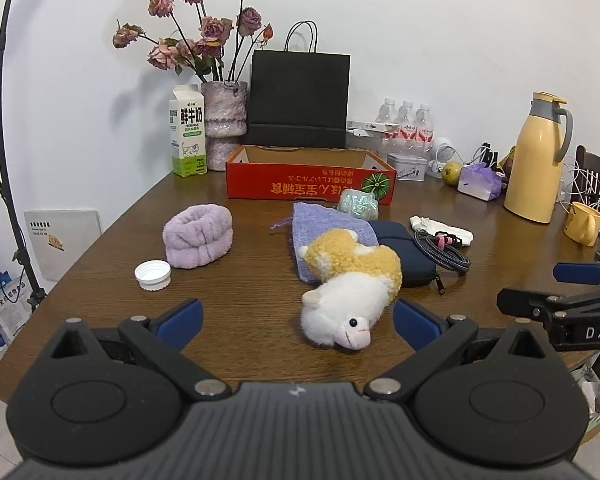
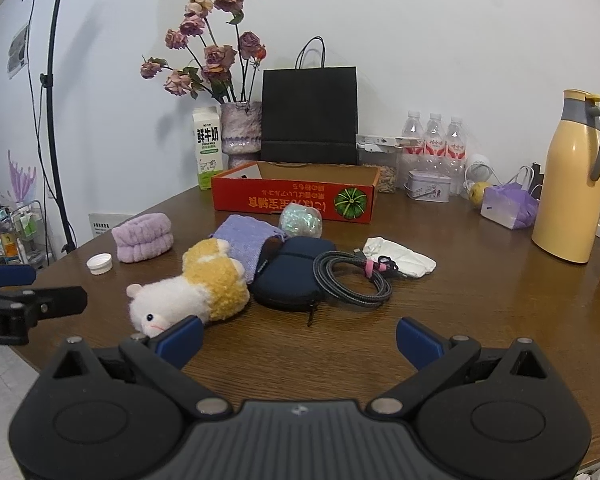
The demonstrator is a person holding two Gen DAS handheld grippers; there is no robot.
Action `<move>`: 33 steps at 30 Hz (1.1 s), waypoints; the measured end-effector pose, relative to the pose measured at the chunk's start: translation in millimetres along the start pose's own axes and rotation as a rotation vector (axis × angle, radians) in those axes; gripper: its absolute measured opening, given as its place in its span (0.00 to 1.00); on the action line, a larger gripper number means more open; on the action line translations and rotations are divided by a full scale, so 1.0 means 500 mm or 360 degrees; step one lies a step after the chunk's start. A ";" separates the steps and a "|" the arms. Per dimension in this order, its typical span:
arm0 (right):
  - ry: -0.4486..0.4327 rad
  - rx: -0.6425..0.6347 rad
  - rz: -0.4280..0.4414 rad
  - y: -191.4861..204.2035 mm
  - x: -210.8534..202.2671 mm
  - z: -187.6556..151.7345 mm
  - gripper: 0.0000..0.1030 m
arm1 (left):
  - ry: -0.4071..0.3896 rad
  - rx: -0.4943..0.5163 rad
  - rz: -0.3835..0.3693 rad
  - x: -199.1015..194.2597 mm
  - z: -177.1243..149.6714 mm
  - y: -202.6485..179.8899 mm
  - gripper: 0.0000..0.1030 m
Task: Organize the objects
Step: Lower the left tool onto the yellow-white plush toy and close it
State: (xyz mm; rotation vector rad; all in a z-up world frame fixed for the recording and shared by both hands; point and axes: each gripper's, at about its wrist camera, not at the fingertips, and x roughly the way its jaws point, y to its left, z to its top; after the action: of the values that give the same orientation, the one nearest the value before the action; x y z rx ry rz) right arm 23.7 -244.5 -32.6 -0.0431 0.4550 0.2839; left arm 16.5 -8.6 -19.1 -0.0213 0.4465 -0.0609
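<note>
Setting: brown wooden table [image 1: 240, 300] against a white wall; we hold both tools low over its near edge.
Left gripper [image 1: 298, 320]: blue pads spread wide, nothing between them; the plush toy's head lies just ahead in the gap.
Right gripper [image 2: 300, 338]: tongs apart as well, empty; its left pad sits right by the toy's face.
Plush toy [image 1: 354, 286]: white and yellow, on its side, its far end resting on the lilac knit pouch [image 1: 324, 226] and touching the navy zip case [image 2: 294, 274].
Near clutter: white bottle cap [image 1: 153, 275] and lilac fluffy band [image 1: 198, 242] to the left; coiled cable [image 2: 350, 274] and white cloth [image 2: 400, 256] to the right.
Red cardboard box [image 1: 310, 182]: open, farther back; we judge it the likely place for the loose things.
Risk, plush: soft pile may slip from a shallow pinch, and lifting it could drag the pouch along.
Risk, crowding: both tools aim near one toy, so they may knock together.
Risk, cable: loops overlap the cloth and lie beside the case, so pulling one may shift the others.
Risk, far row: milk carton [image 1: 188, 132] and flower vase [image 1: 224, 114] stand just beside the box; a careless drop could tip them.
Hidden: box interior is mostly out of sight; the glittery ball [image 2: 301, 221] is partly behind the pouch in the left view.
Cut off: the yellow mug at far right.
</note>
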 end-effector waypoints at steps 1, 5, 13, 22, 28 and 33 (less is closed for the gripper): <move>0.0000 0.0002 -0.0003 -0.003 0.003 -0.001 1.00 | 0.0000 0.0004 0.0001 0.004 0.001 -0.002 1.00; 0.0003 0.0011 -0.0011 -0.016 0.014 -0.003 1.00 | 0.0020 0.0026 0.0002 0.023 0.006 -0.012 1.00; 0.0017 0.0046 -0.0015 -0.055 0.045 -0.013 1.00 | 0.0074 0.0059 0.0017 0.084 0.013 -0.036 1.00; 0.0044 0.0081 -0.0004 -0.099 0.077 -0.024 1.00 | 0.0177 0.0148 -0.0021 0.164 0.021 -0.068 1.00; 0.0055 0.0100 0.0003 -0.119 0.092 -0.030 1.00 | 0.0275 0.0201 -0.0064 0.234 0.023 -0.086 1.00; 0.0066 0.0107 -0.0003 -0.129 0.102 -0.031 1.00 | 0.0307 0.0159 -0.0066 0.267 0.013 -0.089 1.00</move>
State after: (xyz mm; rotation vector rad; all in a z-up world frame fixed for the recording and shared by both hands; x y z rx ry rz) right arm 78.6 -294.7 -70.4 0.0163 0.5053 0.2658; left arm 137.1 -61.6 -69.4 0.0741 0.6354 -0.1266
